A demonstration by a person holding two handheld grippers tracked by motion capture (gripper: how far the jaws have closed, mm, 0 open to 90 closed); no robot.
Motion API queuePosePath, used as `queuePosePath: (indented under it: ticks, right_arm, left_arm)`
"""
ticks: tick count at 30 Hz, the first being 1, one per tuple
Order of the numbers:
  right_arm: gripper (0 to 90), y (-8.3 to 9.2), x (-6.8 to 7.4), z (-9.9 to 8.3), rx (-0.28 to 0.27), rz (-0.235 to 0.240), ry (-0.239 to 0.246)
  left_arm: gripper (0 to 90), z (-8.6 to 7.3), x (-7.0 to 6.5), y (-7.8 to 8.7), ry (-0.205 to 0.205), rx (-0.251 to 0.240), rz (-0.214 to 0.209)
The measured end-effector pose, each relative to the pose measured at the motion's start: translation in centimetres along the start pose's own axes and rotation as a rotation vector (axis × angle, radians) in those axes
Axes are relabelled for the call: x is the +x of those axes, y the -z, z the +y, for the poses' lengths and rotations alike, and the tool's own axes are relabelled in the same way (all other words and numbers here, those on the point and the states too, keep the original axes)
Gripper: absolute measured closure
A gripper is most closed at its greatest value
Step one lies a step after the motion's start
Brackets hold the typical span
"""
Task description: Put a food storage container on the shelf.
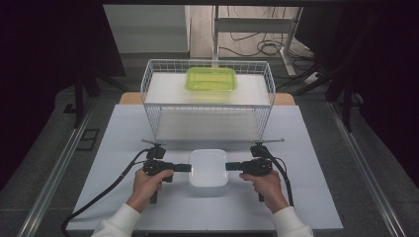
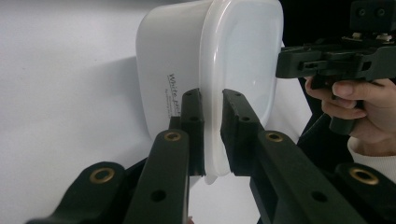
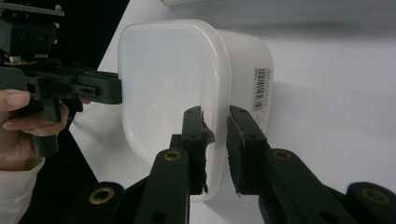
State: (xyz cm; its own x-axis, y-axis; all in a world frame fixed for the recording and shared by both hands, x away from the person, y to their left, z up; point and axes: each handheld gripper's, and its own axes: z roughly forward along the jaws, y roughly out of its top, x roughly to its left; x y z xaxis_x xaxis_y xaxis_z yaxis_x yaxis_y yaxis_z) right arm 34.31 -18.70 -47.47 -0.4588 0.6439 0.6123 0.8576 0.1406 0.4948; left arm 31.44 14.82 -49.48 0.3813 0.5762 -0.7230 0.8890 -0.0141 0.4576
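Note:
A white lidded plastic container (image 1: 208, 168) sits on the white table sheet near the front edge. My left gripper (image 1: 188, 167) comes at it from the left, and in the left gripper view its jaws (image 2: 212, 112) pinch the lid's rim, one pad above and one below. From the right, my right gripper (image 1: 228, 166) meets the opposite side. In the right gripper view its jaws (image 3: 215, 121) close on the rim of the container (image 3: 168, 84) the same way. Each hand holds its gripper level. The container (image 2: 210, 51) rests on the sheet.
A white wire basket (image 1: 148, 94) stands just behind the container, with a green lidded box (image 1: 211, 79) on its upper shelf. The white sheet (image 1: 123, 148) has free room to the left and right of my hands. Cables trail off the front edge.

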Motion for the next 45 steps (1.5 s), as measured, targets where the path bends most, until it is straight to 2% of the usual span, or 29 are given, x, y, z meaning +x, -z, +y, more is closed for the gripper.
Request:
queuePosePath:
  ticks: [9,14,21,27,30,33,45]
  right_arm:
    - [77.4,0.2,0.2,0.0,-0.006,-0.002,0.027]
    - [77.4,0.7,0.9,0.2,-0.019,-0.004,0.057]
    - [77.4,1.3,1.8,0.4,-0.046,-0.007,0.105]
    - [77.3,1.9,2.8,0.7,-0.074,0.007,0.144]
    - [77.3,2.1,3.5,0.8,-0.077,-0.01,0.183]
    - [77.3,2.4,4.0,1.0,-0.081,-0.019,0.204]
    - [77.3,4.1,4.9,1.8,-0.124,-0.017,0.252]
  left_arm:
    - [79.7,0.0,-0.2,0.2,-0.027,-0.006,0.004]
    - [79.6,0.0,-0.5,0.6,-0.04,-0.023,0.005]
    - [79.5,0.2,-1.7,1.4,-0.075,-0.049,0.023]
    - [79.4,0.6,-2.1,2.4,-0.086,-0.077,0.012]
    - [79.0,0.8,-2.7,2.7,-0.116,-0.086,0.042]
    - [78.9,0.9,-3.1,3.0,-0.129,-0.094,0.043]
    - [78.9,2.2,-4.7,3.7,-0.168,-0.118,0.036]
